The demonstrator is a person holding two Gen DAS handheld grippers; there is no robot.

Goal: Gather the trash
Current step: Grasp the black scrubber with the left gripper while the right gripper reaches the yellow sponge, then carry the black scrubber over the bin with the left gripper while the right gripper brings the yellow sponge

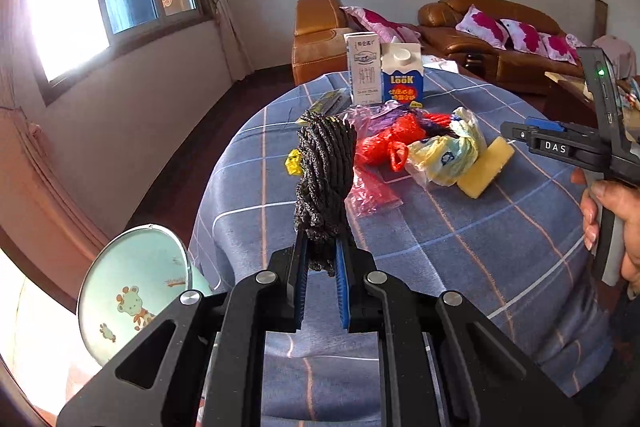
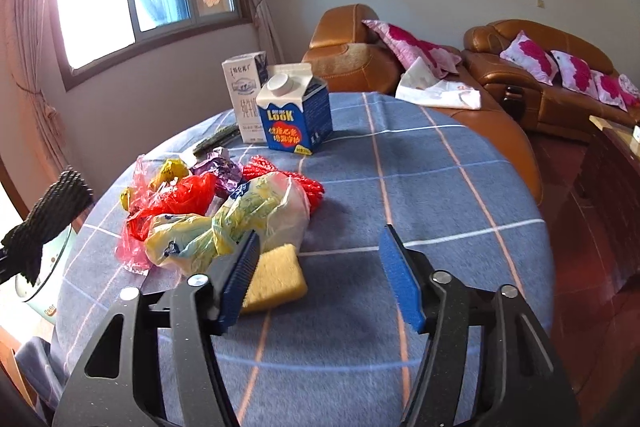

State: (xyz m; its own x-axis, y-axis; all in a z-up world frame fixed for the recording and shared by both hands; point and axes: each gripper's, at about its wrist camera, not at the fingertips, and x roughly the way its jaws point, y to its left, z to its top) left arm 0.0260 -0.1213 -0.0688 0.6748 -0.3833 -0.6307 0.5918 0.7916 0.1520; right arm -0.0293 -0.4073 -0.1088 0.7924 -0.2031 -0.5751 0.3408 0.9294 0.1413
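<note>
Clamped between the blue pads of your left gripper, a piece of black foam netting stands lifted clear of the round table, above the blue checked cloth that covers it. Just beside that gripper, off the table's near edge, sits a pale green bin printed with a cartoon giraffe.

Your right gripper hangs over the cloth with its jaws apart and nothing between them; its left pad is just in front of a yellow sponge, though whether they touch cannot be told. In the left wrist view your hand shows at the right edge, wrapped round that tool's handle.

Behind the sponge lies the rest of the litter in a loose heap: a yellow-and-white plastic bag, a red plastic bag, a pink transparent bag, a purple wrapper and a coil of red netting. Farther back stand two cartons side by side, a white milk carton and a blue carton marked "LOOK".
</note>
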